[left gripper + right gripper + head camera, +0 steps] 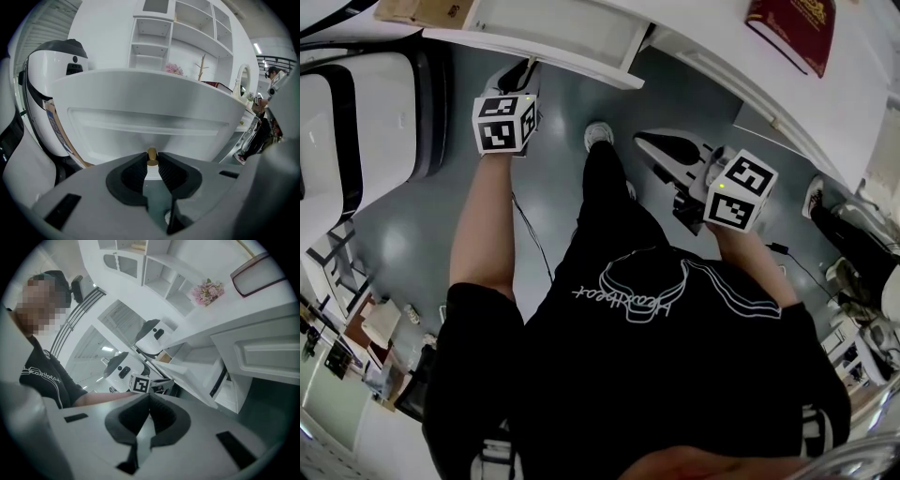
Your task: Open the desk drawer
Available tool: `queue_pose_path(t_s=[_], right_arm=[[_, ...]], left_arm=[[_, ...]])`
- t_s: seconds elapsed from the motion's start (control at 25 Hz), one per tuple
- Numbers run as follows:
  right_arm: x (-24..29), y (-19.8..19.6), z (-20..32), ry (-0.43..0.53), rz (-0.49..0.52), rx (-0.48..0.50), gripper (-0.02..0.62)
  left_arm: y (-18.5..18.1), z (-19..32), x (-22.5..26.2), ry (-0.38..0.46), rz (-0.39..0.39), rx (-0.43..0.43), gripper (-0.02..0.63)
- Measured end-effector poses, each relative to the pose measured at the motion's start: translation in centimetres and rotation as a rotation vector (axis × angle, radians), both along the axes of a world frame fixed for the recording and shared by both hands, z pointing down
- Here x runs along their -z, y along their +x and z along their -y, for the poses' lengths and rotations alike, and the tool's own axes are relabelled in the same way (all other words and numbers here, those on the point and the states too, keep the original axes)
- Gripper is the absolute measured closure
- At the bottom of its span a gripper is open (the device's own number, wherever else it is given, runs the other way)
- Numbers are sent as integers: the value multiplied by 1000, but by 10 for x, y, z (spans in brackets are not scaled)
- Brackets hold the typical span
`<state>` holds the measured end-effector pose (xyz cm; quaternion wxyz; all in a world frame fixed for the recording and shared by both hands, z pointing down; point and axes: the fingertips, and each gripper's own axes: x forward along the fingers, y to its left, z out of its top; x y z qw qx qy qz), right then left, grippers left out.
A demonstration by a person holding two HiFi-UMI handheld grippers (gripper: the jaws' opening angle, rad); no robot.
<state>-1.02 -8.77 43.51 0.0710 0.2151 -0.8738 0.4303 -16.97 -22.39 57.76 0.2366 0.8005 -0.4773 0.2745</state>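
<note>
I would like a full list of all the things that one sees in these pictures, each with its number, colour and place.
drawer: 1, white, partly pulled out from the desk
knob: 1, brass, on the drawer front
desk: 1, white, top right in the head view
book: 1, dark red, lying on the desk
flowers: 1 bunch, pink, at the back of the desk
shelf unit: 1, white, behind the desk
floor: grey, under the person
T-shirt: 1, black, on the person
marker cubes: 2, black and white, one on each claw
left claw: grey, black pads, shut on the knob
right claw: same colours, shut, empty
</note>
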Motion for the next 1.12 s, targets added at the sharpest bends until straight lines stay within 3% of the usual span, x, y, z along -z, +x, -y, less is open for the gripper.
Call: queue_pose_path(t_s=[1.12], right_arm=[[7,-24,-48,26,9,65,589]], left_arm=[[-25,-52,1,7,14,-1,529]])
